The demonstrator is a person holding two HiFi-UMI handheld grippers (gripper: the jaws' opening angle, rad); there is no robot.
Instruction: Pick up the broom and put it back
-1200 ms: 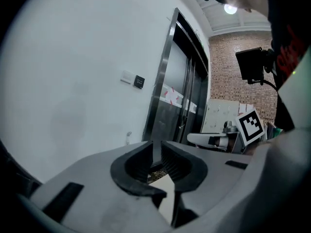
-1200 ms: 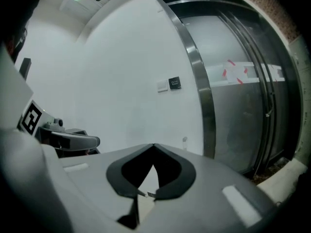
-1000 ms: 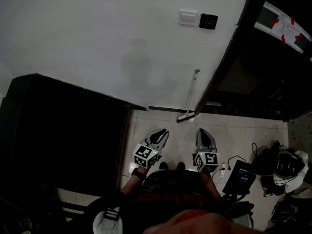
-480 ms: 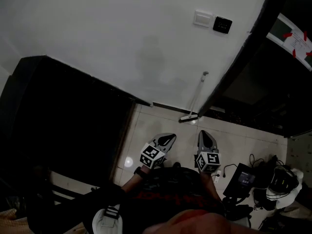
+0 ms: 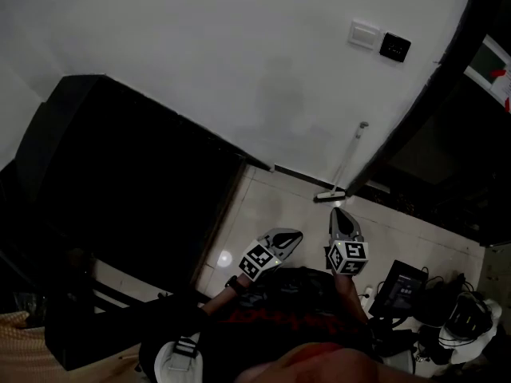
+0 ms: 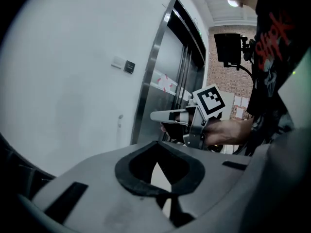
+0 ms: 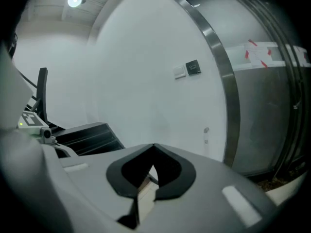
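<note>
Left gripper view | shirt [image 6: 273,57] red print unreadable | broom [image 6: 119,130] against wall [image 6: 73,81]

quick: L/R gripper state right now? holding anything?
Left hand-held gripper: closed, nothing between the jaws.
Right hand-held gripper: closed, nothing between the jaws.

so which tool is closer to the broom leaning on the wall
Right. In the head view the right tool sits just below the foot of the broom, pointing at it. The left tool is lower and further left. Neither touches it.
</note>
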